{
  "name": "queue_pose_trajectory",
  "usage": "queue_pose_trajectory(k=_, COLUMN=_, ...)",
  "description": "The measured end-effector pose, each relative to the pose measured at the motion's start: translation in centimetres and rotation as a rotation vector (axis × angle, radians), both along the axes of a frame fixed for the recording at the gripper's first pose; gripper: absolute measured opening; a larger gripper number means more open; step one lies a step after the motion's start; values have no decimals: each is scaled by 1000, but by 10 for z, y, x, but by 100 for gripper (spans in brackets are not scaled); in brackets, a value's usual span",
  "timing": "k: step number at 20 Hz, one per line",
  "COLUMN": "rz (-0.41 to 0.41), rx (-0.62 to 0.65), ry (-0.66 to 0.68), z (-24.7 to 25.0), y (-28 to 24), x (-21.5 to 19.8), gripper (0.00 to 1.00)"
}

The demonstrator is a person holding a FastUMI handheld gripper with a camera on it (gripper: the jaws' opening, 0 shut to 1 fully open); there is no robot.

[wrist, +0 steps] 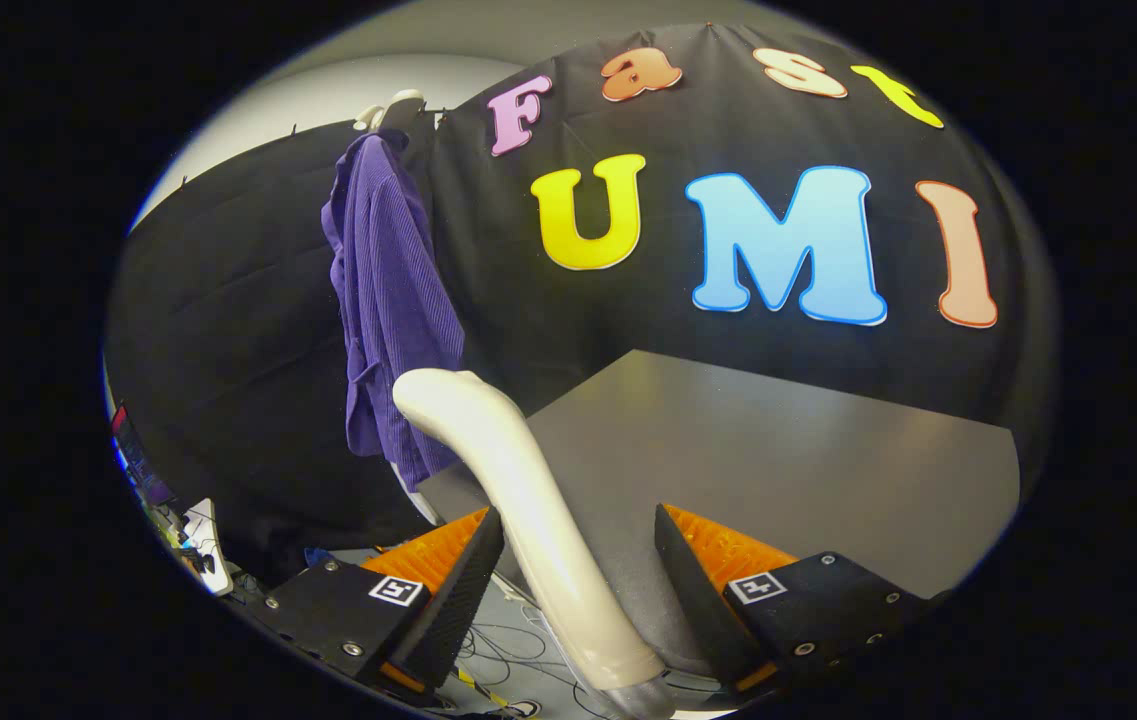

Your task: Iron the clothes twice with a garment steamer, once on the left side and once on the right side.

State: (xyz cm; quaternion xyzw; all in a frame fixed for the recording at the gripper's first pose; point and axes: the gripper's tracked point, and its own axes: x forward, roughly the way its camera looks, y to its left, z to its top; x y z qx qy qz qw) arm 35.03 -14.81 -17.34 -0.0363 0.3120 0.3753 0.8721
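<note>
A hand-held gripper point(578, 560) points toward a black cloth wall. Its two fingers stand apart, and the cream handle of a garment steamer point(528, 500) runs up between them, close to the left finger and clear of the right one; whether either finger touches it cannot be told. The steamer's head reaches toward a purple shirt point(388, 300) hanging on a hanger point(390, 105) against the wall. A grey desk point(778, 450) lies beyond the fingers, to the right.

We see a recording booth in a lab, black cloth wall point(258, 330), bare grey table point(778, 460), loose cables point(508, 640) on the floor.
</note>
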Motion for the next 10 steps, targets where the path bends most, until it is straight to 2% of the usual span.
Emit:
queue_pose_trajectory(k=2, rz=30, rx=-23, ry=-16, z=-5, y=3, x=1, gripper=91)
queue_pose_trajectory(k=4, rz=58, rx=-6, ry=11, z=-7, y=10, x=-4, gripper=77)
queue_pose_trajectory(k=5, rz=74, rx=-20, ry=9, z=-11, y=10, x=-4, gripper=62)
queue_pose_trajectory(k=6, rz=89, rx=-33, ry=-3, z=-9, y=7, x=-5, gripper=59)
queue_pose_trajectory(k=8, rz=80, rx=-48, ry=-17, z=-10, y=5, x=-2, gripper=50)
queue_pose_trajectory(k=10, rz=30, rx=-34, ry=-37, z=-10, y=2, x=2, gripper=41)
